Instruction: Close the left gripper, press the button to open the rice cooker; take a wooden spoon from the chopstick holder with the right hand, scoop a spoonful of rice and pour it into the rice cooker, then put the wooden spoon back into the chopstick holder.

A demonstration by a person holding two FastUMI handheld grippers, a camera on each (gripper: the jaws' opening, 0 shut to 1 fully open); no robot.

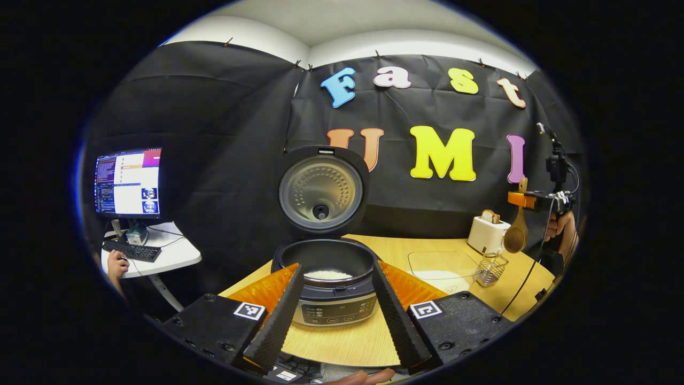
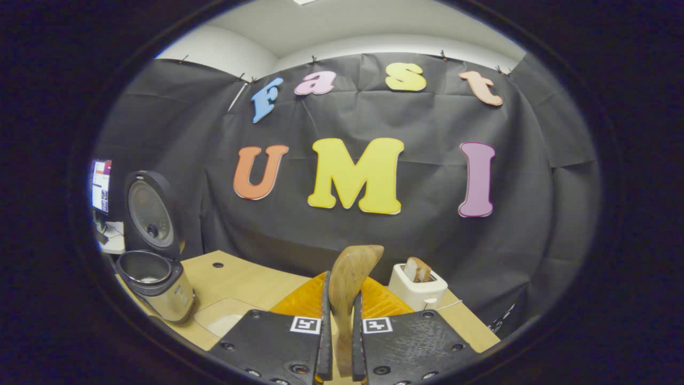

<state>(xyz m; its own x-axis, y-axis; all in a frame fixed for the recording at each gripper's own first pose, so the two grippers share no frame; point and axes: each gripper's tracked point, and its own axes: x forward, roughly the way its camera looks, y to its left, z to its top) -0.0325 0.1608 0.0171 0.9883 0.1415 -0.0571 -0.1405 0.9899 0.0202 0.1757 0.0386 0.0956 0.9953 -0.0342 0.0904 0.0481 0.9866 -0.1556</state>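
The rice cooker (image 1: 334, 299) stands open, lid (image 1: 320, 187) upright, white rice (image 1: 327, 275) in its pot. My left gripper (image 1: 336, 266) is open, its fingers spread either side of the cooker's front, holding nothing. At the far right of the left gripper view, a hand (image 1: 561, 227) holds my right gripper (image 1: 534, 200), shut on the wooden spoon (image 1: 516, 232). The spoon hangs bowl down above the wire chopstick holder (image 1: 491, 269). In the right gripper view the right gripper (image 2: 342, 289) is clamped on the wooden spoon (image 2: 352, 267), with the rice cooker (image 2: 155, 272) far to the left.
A clear tray (image 1: 443, 267) with rice lies on the wooden table (image 1: 342, 342) between cooker and holder. A white toaster (image 1: 487, 232) with bread stands at the back right. A side desk with monitor (image 1: 128, 182), keyboard (image 1: 131, 250) and a person's hand (image 1: 115, 264) is at left.
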